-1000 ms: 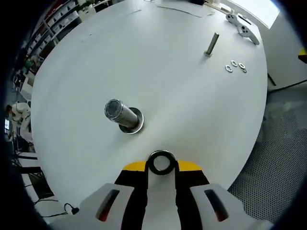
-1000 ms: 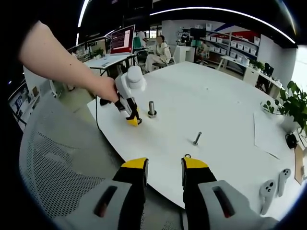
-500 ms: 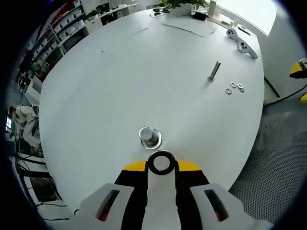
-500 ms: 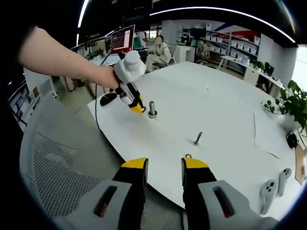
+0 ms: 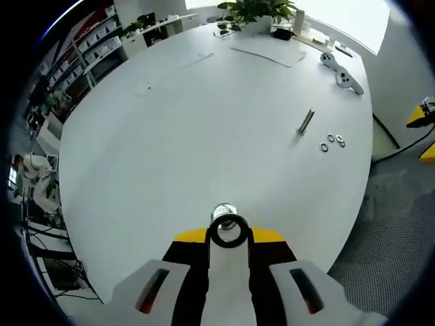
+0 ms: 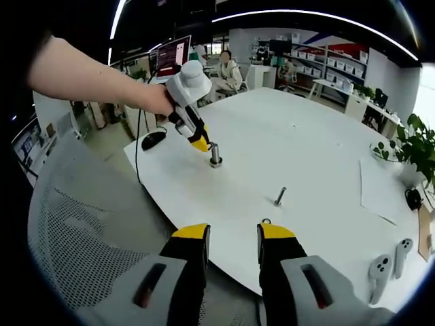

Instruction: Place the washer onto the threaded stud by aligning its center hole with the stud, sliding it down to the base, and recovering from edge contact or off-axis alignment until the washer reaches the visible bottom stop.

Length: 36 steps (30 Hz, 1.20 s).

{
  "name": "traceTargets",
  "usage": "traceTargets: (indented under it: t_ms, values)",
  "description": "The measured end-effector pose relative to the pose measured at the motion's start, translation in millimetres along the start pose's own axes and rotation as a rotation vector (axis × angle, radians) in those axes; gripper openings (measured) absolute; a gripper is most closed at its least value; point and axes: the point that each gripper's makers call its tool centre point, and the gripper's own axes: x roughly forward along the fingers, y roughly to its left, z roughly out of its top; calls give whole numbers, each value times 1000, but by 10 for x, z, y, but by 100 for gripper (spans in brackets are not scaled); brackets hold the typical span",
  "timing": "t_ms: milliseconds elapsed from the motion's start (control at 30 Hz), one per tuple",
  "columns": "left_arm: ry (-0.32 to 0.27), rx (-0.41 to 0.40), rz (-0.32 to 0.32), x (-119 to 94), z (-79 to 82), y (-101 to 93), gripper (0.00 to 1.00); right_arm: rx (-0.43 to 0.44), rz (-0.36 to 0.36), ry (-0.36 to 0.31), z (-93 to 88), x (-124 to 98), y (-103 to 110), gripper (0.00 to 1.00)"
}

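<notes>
Left gripper view looks down on a white round table (image 5: pixel 204 122), where the left gripper (image 5: pixel 229 238) pinches the washer (image 5: pixel 228 231) between closed jaws, just over the top of the threaded stud (image 5: pixel 224 212). Right gripper view shows the right gripper (image 6: pixel 232 234) idle off the table edge, jaws parted and empty. Threading appears not yet done: hole-to-stud alignment and the slide to the base remain.
</notes>
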Motion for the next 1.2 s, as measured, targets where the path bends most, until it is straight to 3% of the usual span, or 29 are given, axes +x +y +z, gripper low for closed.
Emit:
traceTargets:
  t_ms: [433,1200]
  values:
    - [16,-4,-9,130,102,90,19,2,-4,1,-2,-2,-8,30]
    - [119,25,-20,406,-32,-64,19,3,-14,8,-20,0,-29,30]
